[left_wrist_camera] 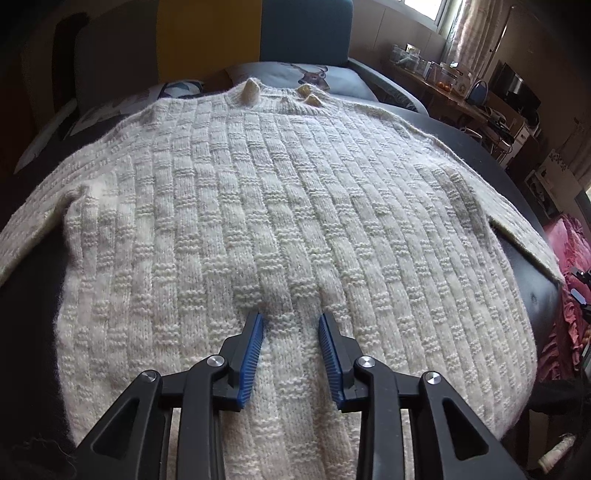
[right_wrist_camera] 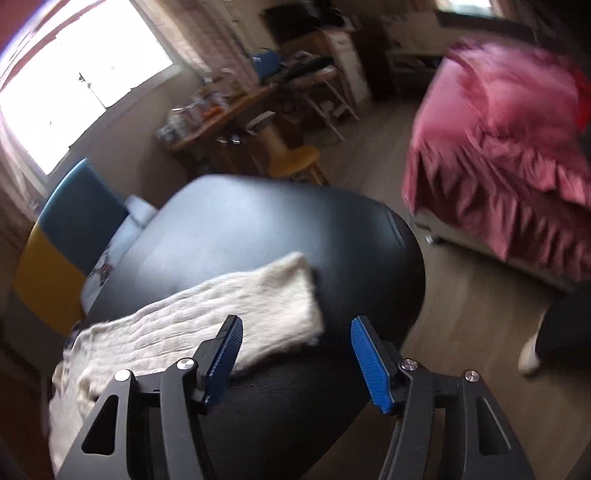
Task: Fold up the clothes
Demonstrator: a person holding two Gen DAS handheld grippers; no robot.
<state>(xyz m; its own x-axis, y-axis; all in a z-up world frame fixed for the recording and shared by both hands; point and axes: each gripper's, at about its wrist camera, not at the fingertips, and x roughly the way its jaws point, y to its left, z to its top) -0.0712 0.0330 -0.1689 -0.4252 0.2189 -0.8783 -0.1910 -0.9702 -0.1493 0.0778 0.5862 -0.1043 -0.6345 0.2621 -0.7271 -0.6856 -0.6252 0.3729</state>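
A cream knitted sweater (left_wrist_camera: 280, 206) lies flat across the black table (left_wrist_camera: 532, 295), collar at the far end, both sleeves spread out to the sides. My left gripper (left_wrist_camera: 291, 317) hovers open low over the sweater's lower middle, blue pads apart with knit showing between them. In the right wrist view one sleeve (right_wrist_camera: 236, 314) stretches across the black table (right_wrist_camera: 258, 221), its cuff toward the table's right edge. My right gripper (right_wrist_camera: 295, 325) stands open just above that cuff, the left pad (right_wrist_camera: 225, 354) over the sleeve, nothing held.
A blue and yellow chair back (left_wrist_camera: 258, 33) and a deer-print cushion (left_wrist_camera: 310, 74) sit beyond the collar. A cluttered wooden desk (right_wrist_camera: 236, 110) stands under the window. A pink-covered bed (right_wrist_camera: 509, 147) is to the right, with wooden floor (right_wrist_camera: 461, 314) between.
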